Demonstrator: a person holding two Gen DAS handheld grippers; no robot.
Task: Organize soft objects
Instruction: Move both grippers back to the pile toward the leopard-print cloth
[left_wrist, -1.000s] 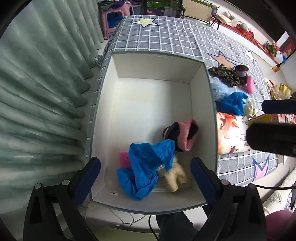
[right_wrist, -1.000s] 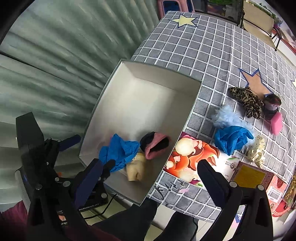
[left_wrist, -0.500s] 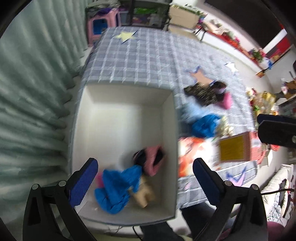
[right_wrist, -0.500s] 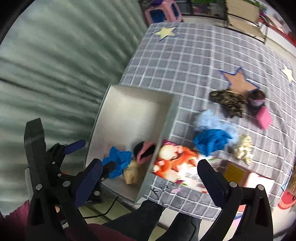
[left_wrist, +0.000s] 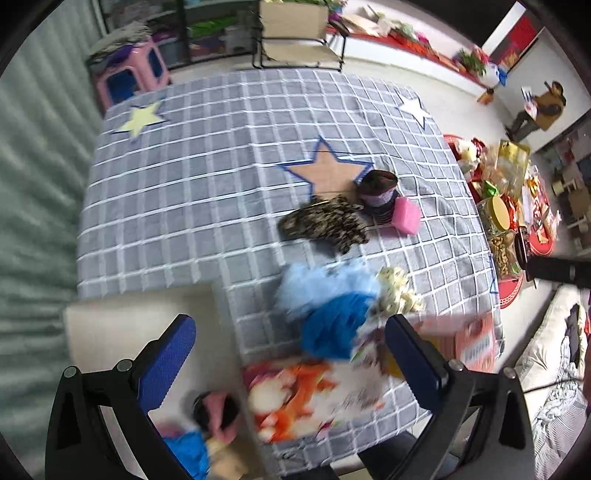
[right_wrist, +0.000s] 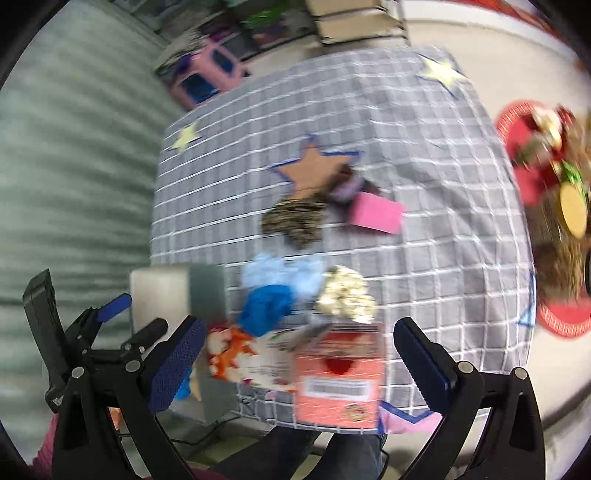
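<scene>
Both grippers are hanging above the near edge of the table with jaws spread wide and nothing between them: the left gripper is looking down past the white box, the right gripper is facing the loose pile. Nearest, inside the box, about three soft pieces are lying bunched at its near end, a pink-and-black sock, a blue cloth and a tan plush; blur is making that count uncertain. Just beside the box, two flat printed packets are lying, an orange-and-white one and a red one; these look stiff, so a careless grab is risking putting them in with the soft things. Beyond them a blue bundle, a pale blue fluffy piece and a cream spotted item are touching one another, so closing on one is likely dragging a neighbour along or dropping it short of the box. Farther off, one leopard-print cloth, one dark rolled sock and one pink block are waiting; reaching over the nearer cluster could be knocking pieces off the table edge.
</scene>
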